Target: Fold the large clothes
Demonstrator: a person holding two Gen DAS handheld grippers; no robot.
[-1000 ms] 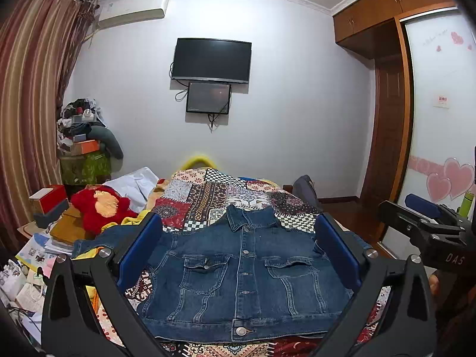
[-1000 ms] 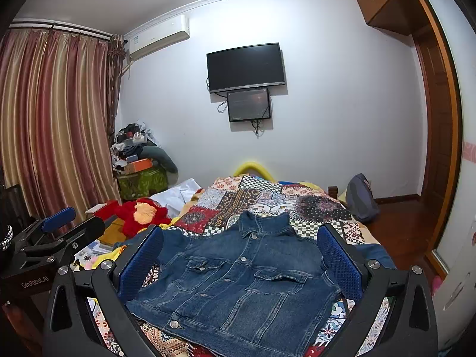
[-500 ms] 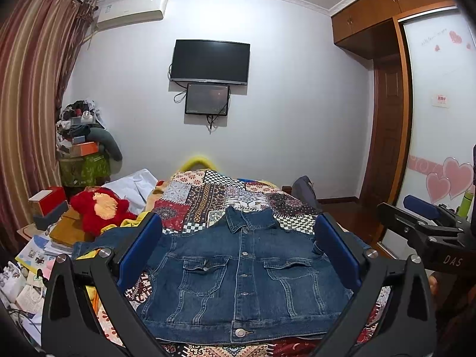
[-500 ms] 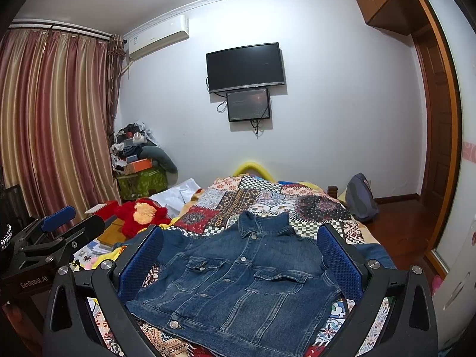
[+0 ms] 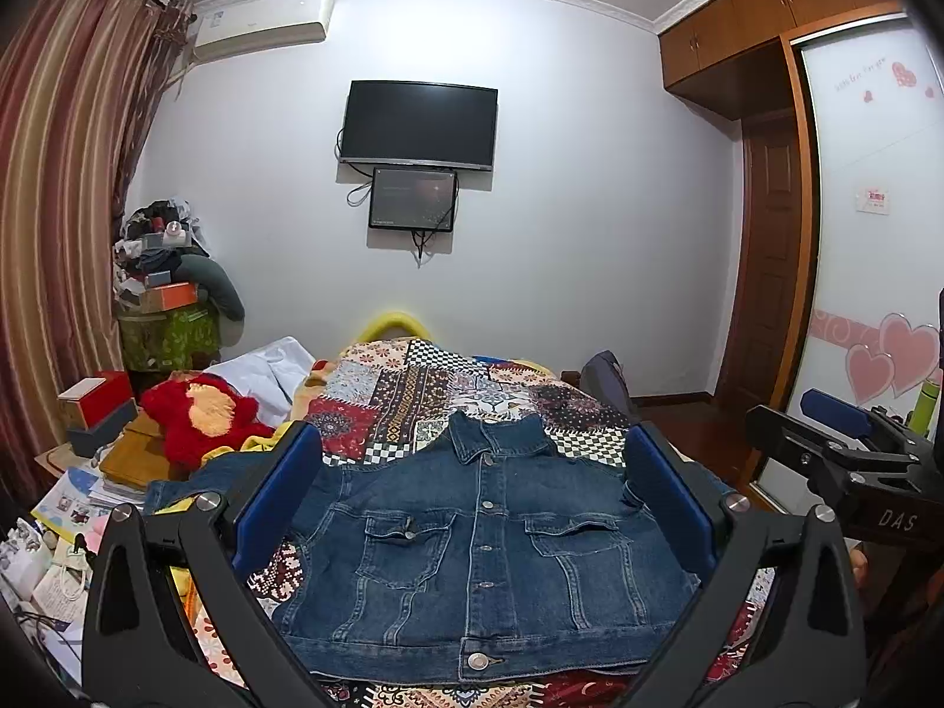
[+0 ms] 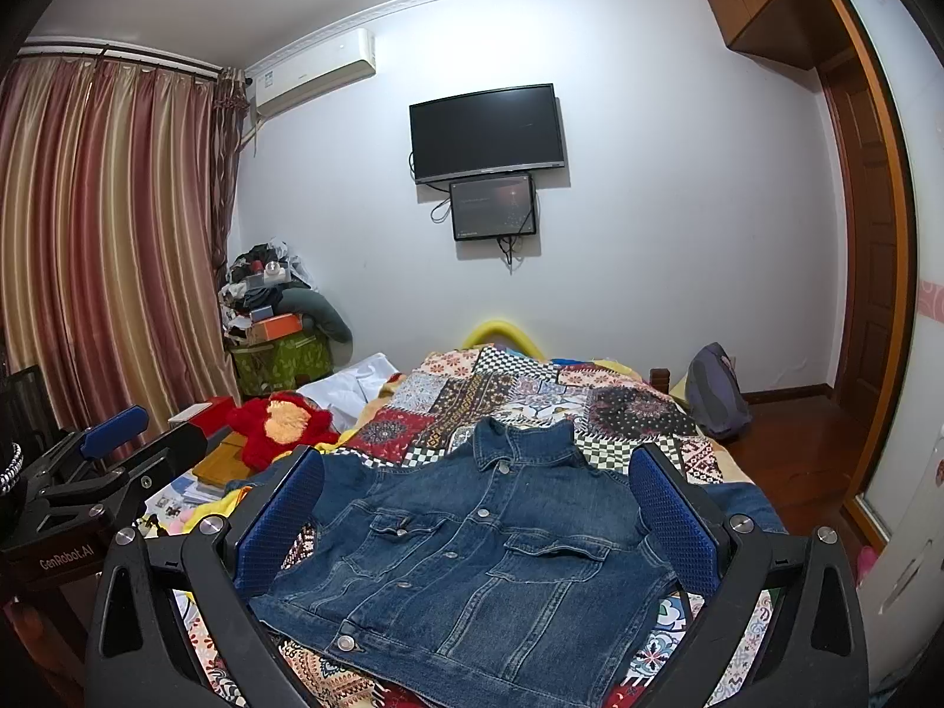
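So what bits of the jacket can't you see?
- Blue denim jacket: its left sleeve is mostly behind the left tool finger in the left wrist view.
- Its right sleeve is behind the right tool finger in the right wrist view.
- Its back lies face down on the patchwork quilt.

So the denim jacket [image 5: 484, 554] is lying flat on its back across the patchwork quilt [image 5: 413, 389] on the bed, front side up and buttoned shut all the way down. Collar points away from me, hem closest to me. Dark blue wash, two flap chest pockets, metal buttons. One sleeve stretches out to my left, off past the quilt's edge.
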